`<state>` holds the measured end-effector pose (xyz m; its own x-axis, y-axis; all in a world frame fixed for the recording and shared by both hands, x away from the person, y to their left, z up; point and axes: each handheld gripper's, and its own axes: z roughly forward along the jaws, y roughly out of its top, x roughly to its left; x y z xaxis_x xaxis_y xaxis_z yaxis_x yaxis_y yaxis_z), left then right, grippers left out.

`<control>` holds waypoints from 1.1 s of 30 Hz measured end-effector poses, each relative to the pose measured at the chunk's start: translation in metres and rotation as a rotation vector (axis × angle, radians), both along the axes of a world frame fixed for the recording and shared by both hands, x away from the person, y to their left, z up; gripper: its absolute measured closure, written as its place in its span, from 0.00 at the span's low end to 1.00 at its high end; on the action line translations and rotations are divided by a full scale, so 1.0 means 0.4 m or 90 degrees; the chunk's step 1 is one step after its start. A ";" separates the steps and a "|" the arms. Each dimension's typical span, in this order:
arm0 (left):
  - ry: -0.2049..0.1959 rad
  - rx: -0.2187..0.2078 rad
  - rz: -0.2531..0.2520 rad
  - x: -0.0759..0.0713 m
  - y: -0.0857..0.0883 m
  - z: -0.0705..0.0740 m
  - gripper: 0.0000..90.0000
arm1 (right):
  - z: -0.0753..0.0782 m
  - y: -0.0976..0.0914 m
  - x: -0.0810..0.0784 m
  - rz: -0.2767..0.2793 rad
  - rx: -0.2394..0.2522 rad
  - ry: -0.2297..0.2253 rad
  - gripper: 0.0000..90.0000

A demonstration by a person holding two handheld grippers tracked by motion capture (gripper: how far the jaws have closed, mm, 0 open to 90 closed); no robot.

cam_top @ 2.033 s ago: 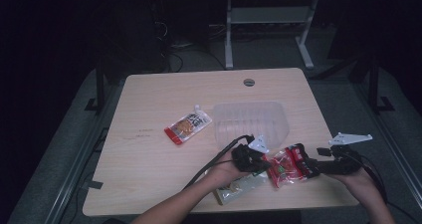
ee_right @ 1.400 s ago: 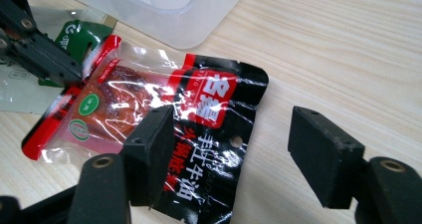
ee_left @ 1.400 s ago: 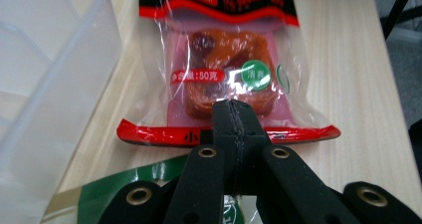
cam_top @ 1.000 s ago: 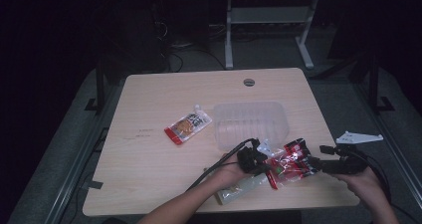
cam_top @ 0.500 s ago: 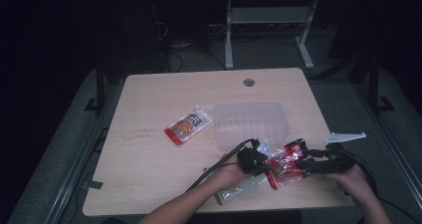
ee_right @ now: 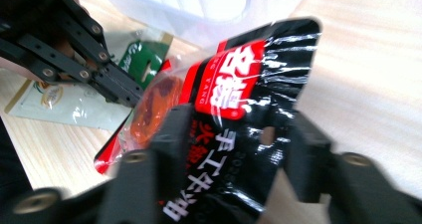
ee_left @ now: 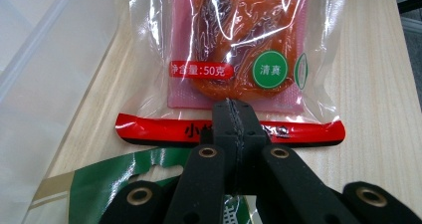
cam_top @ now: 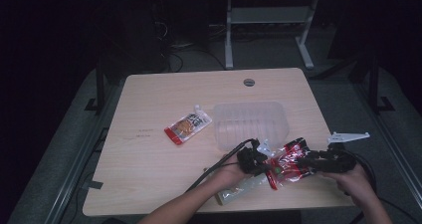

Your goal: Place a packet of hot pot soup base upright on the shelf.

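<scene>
Snack packet (ee_left: pixel 234 59): left tongs (ee_left: pixel 234 115) clamp its red seal, right tongs (ee_right: pixel 234 134), just narrowing, straddle its black end; opposing pull may tear the film.

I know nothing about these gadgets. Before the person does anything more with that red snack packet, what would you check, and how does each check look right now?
1. Left gripper clamped on the red snack packet: ok, its jaws are shut on the bottom seal.
2. Right gripper gripping the packet's black end: cannot tell; its jaws have just been closing with the packet between them, but the view is blurred.
3. Packet lifted free of the green packet: cannot tell.
4. Clear tray close by and unblocked: ok, it sits just beyond the packet.
5. Orange pouch out of the way: ok, it lies apart, left of the tray.
</scene>
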<state>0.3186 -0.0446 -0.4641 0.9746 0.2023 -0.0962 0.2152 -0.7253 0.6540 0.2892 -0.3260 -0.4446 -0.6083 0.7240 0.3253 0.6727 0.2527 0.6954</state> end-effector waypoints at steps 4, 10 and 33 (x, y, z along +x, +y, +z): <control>-0.004 -0.001 0.000 0.001 0.000 0.000 1.00 | 0.017 -0.003 -0.008 0.021 0.024 -0.018 0.81; -0.002 -0.001 0.000 0.000 0.000 0.000 1.00 | 0.028 0.007 -0.013 0.055 0.031 -0.038 0.96; 0.021 -0.022 -0.005 0.003 0.056 0.044 1.00 | 0.094 0.011 -0.055 0.108 0.133 -0.098 1.00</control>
<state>0.3199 -0.0223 -0.4464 0.9724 0.1903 -0.1353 0.2312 -0.7038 0.6717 0.2674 -0.3214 -0.4068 -0.7683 0.5355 0.3507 0.5154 0.1927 0.8350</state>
